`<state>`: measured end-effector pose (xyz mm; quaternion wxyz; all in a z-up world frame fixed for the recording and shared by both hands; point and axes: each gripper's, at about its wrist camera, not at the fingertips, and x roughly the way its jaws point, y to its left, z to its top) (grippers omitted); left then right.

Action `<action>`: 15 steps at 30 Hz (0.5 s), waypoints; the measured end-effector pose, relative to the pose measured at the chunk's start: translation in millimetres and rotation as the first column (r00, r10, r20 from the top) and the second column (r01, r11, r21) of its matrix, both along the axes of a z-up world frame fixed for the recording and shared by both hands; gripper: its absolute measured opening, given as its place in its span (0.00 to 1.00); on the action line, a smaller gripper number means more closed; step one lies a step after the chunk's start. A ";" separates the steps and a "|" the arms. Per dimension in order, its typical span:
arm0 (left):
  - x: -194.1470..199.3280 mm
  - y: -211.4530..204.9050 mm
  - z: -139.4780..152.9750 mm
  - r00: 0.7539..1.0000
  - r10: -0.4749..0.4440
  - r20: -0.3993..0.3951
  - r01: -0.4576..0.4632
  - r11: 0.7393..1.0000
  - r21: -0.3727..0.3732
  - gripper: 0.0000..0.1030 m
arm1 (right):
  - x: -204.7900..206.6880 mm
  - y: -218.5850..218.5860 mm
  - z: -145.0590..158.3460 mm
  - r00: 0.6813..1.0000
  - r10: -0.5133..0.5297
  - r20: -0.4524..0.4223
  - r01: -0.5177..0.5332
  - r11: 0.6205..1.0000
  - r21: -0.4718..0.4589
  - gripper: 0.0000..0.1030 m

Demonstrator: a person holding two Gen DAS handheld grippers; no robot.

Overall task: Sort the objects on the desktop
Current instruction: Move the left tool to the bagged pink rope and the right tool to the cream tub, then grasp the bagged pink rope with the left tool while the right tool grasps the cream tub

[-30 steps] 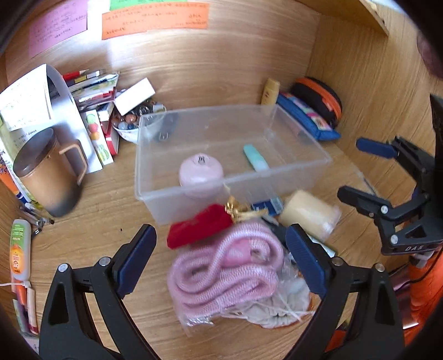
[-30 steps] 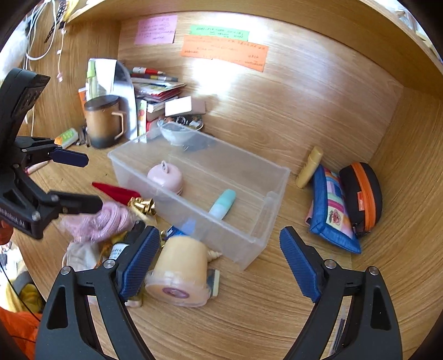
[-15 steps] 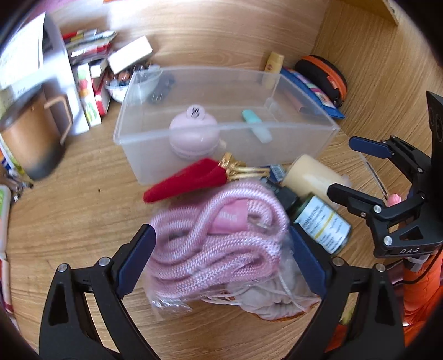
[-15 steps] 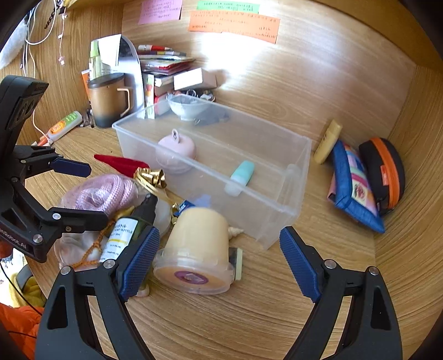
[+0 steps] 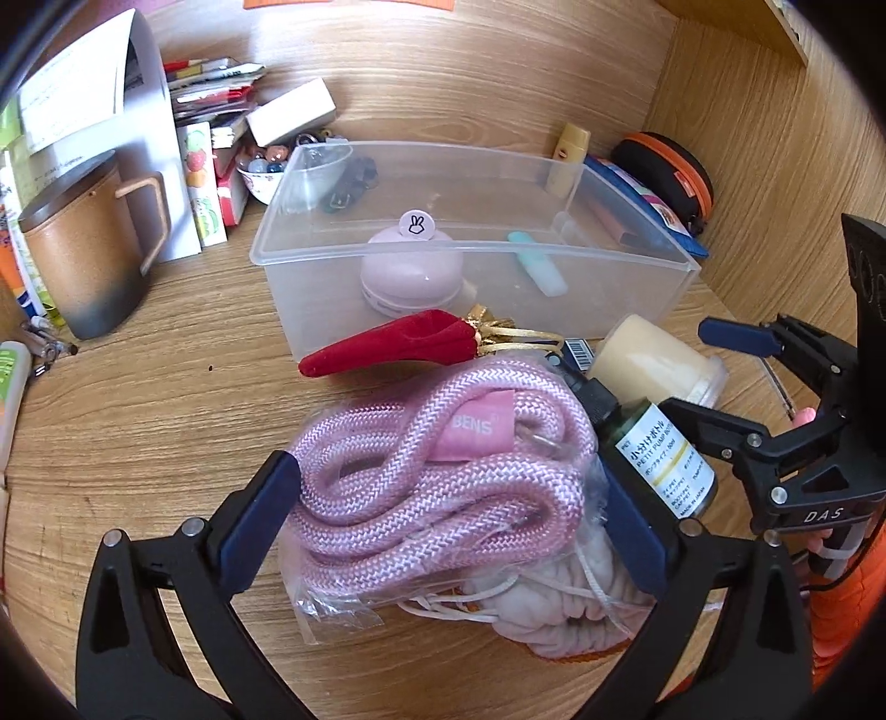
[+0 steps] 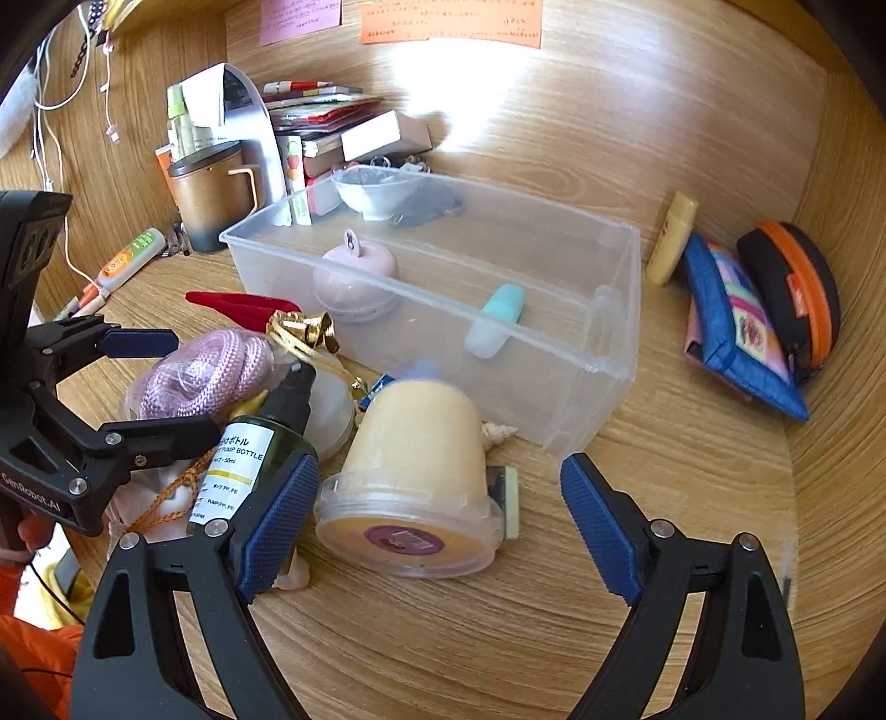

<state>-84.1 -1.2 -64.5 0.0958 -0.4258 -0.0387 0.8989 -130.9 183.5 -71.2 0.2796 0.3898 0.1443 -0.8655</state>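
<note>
Claws, 2, both spread: left claw (image 5: 443,520) astride 1 rope bundle (image 5: 437,476), right claw (image 6: 437,515) astride 1 jar (image 6: 412,487).

Pink rope (image 5: 443,487) hides cream drawstring bag (image 5: 576,615) underneath.

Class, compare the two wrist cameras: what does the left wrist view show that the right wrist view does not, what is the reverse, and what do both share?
Only the left wrist view shows the marbles in the bowl. Only the right wrist view shows the white cables hanging on the side wall and the pink sticky note. Both show the clear bin, pink rope, green pump bottle and brown mug.
</note>
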 end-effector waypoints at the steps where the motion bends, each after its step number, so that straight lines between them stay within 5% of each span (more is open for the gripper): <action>1: 0.3 0.0 -0.3 1.000 0.002 -0.006 -0.002 1.000 -0.001 1.00 | -1.4 0.6 -1.2 1.000 -0.005 0.007 0.005 1.000 -0.005 0.87; 9: -5.8 1.4 -1.9 1.000 -0.006 -0.002 0.006 1.000 -0.028 1.00 | -14.5 9.1 -11.2 0.994 -0.029 0.104 0.038 0.995 -0.088 0.88; 15: -2.1 -0.3 -3.3 1.000 -0.013 -0.004 0.013 0.998 -0.066 1.00 | -10.6 1.5 -16.2 0.998 -0.019 0.065 0.023 0.998 -0.050 0.87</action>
